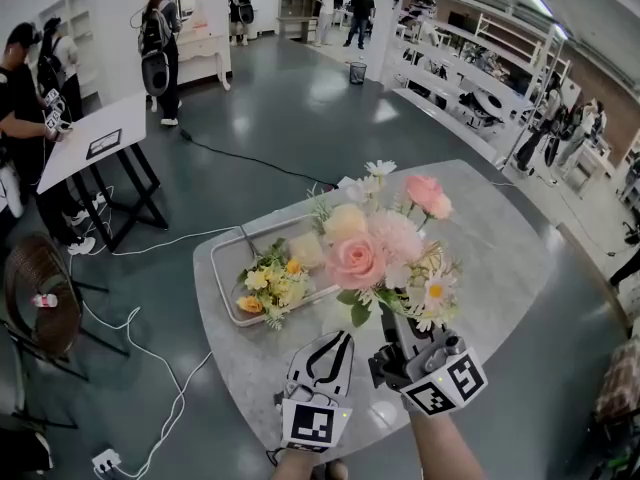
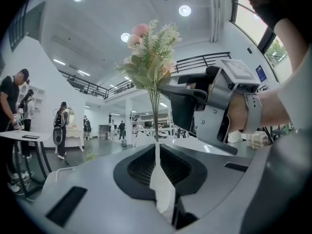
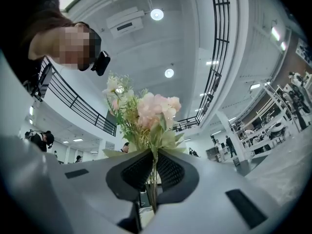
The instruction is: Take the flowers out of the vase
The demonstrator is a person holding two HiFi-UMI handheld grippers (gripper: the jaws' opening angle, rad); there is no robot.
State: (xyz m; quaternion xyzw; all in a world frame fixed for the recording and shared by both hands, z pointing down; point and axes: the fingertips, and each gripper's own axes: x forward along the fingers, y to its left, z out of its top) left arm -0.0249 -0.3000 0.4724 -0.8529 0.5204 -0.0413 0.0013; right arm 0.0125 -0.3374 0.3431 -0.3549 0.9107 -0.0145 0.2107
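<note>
Holding both tools out over the pale grey worktop (image 1: pixel 505 258), the person has a bunch of pink flowers (image 1: pixel 368 251) up in the air between them. The right tool (image 1: pixel 391 328) is clamped tight on the green stems (image 3: pixel 153 177) low down, just under the leaves. It tips slightly upward, so the blooms stand above its jaws.

The left tool (image 1: pixel 343 339) sits just beside it, nearly touching and pointing level. Its jaws are pressed together on the same thin stems, which rise straight up from its tips in its own view. The right tool shows close on the right in that view, reaching in toward the stems.

The bunch is mostly pink and cream roses, with a few white daisies and feathery green sprigs. It hangs clear of the worktop, on the near side of a shallow white tray (image 1: pixel 222 290). A smaller bunch of yellow flowers (image 1: pixel 270 286) lies on its side in the tray, at its near left corner.

Off to the left, a person bends over a white table (image 1: pixel 95 140). A white cable (image 1: pixel 150 363) trails across the shiny floor.
</note>
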